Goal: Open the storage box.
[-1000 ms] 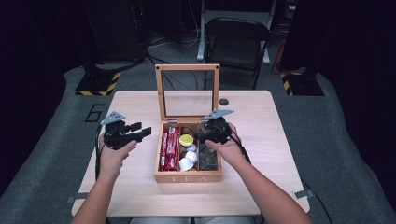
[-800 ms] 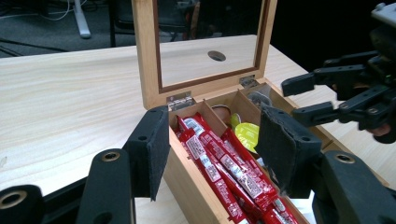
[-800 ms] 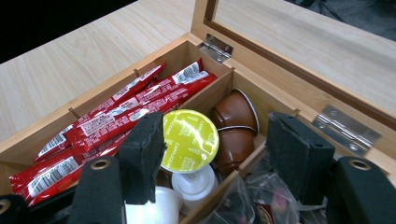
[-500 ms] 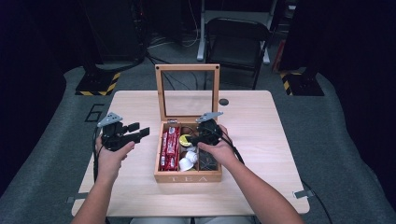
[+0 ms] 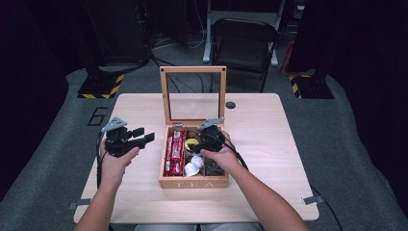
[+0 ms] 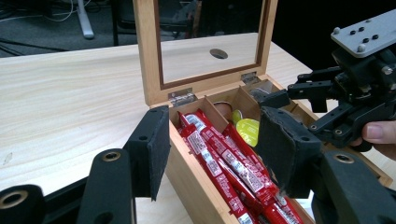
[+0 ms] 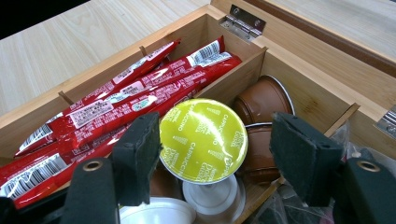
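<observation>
the right gripper (image 7: 212,154), its jaws just opening, is straddling the yellow capsule (image 7: 203,140): light, thin-walled, crushable, so it is best pinched gently at its rim. the left gripper (image 6: 212,154) is hovering half-open and empty beside the box (image 6: 187,175).

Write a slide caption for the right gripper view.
Open right gripper poised around a yellow-lidded capsule in the wooden tea box, beside red sachets.
</observation>
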The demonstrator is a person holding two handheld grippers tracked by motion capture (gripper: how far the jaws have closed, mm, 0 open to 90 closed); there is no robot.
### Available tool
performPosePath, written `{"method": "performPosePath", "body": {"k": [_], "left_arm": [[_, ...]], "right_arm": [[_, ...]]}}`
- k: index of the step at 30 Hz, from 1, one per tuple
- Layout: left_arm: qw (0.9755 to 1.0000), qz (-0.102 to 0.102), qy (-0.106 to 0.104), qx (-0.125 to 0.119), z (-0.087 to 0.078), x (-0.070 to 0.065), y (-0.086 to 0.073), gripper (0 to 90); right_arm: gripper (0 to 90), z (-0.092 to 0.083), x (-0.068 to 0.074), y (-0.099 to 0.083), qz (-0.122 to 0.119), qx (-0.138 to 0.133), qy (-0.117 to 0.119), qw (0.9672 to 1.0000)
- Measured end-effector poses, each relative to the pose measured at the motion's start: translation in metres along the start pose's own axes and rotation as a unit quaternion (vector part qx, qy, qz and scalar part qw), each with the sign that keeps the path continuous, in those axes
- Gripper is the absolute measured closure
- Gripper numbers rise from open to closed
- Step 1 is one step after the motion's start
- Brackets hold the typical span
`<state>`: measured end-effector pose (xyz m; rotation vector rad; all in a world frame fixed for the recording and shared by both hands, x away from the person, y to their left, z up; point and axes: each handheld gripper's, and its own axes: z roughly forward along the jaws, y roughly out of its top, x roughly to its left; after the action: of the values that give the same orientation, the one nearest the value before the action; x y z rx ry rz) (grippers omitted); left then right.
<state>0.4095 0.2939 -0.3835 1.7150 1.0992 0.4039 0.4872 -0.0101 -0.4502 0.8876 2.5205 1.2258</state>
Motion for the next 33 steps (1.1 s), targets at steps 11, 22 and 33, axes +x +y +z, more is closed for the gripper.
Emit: {"method": "performPosePath", "body": {"k": [11,22,33], "left_arm": [[1.0000,0.003,-0.001,0.001,0.000,-0.002,0.000,44.2],[1.0000,0.000,0.000,-0.003,-0.002,-0.001,0.000,44.4],[1.0000,-0.002,0.001,-0.003,-0.003,0.000,-0.001,44.5]], "right_arm": [[30.8,0.006,0.003,0.002,-0.005,0.012,0.005,0.9999],[29.7,0.011,0.004,0.002,-0.003,0.026,0.004,0.9996],[31.2,0.017,0.008,0.003,0.003,0.048,0.001,0.9988]]}}
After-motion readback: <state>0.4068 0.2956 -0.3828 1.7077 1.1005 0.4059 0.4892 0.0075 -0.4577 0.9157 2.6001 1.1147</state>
